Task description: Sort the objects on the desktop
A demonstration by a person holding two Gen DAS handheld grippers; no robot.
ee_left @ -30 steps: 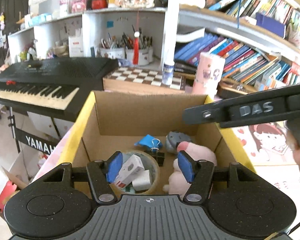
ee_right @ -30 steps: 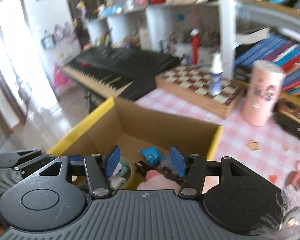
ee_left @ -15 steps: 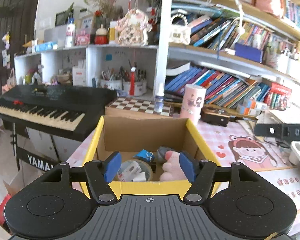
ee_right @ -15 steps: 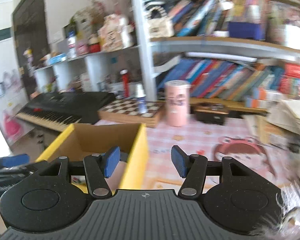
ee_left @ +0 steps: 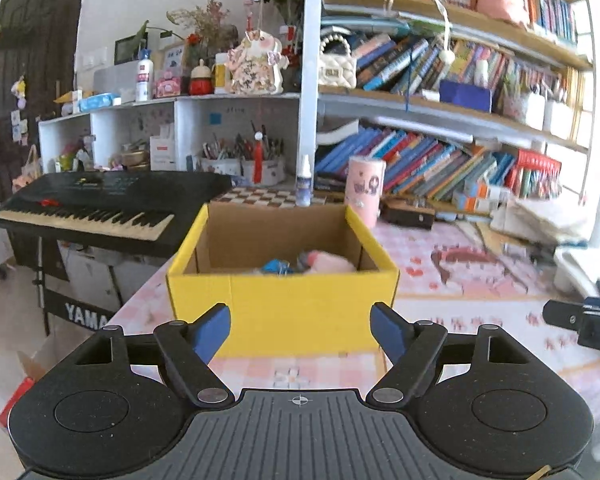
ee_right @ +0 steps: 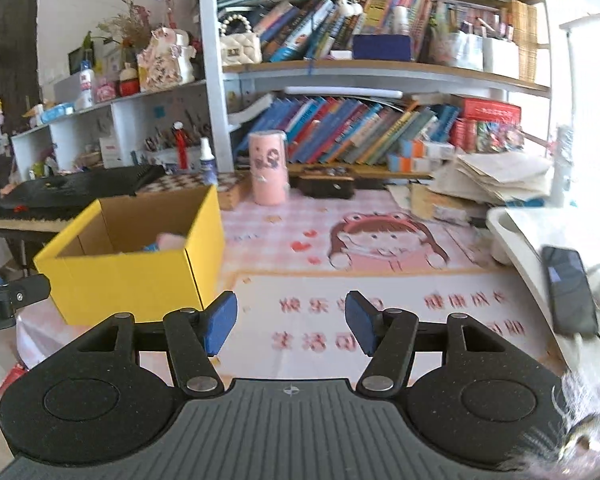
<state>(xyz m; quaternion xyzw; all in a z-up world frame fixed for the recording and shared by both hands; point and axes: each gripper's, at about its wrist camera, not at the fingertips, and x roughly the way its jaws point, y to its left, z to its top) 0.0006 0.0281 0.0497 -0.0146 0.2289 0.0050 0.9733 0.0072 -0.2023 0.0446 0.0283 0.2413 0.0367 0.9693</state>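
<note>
A yellow cardboard box (ee_left: 282, 304) stands on the pink desk mat; a pink plush toy (ee_left: 332, 263) and a blue clip (ee_left: 275, 267) show over its rim. My left gripper (ee_left: 300, 330) hovers in front of the box's near wall, its jaws opening with nothing between them. In the right wrist view the box (ee_right: 132, 276) lies to the left. My right gripper (ee_right: 290, 322) hangs over the mat's printed red lettering, jaws opening and empty. A black phone (ee_right: 570, 290) rests on a white tray (ee_right: 512, 236) at the right.
A black keyboard (ee_left: 100, 208) stands left of the desk. Behind the box are a chessboard (ee_left: 268, 197), a spray bottle (ee_left: 303, 182), a pink cylinder (ee_right: 269, 172) and shelves of books (ee_right: 360, 128). Stacked papers (ee_right: 500, 176) lie at the right rear.
Both grippers pulled back out of the box toward the desk's near side. The right one swung right over the mat. The left jaws spread wider; the small items stay in the box.
</note>
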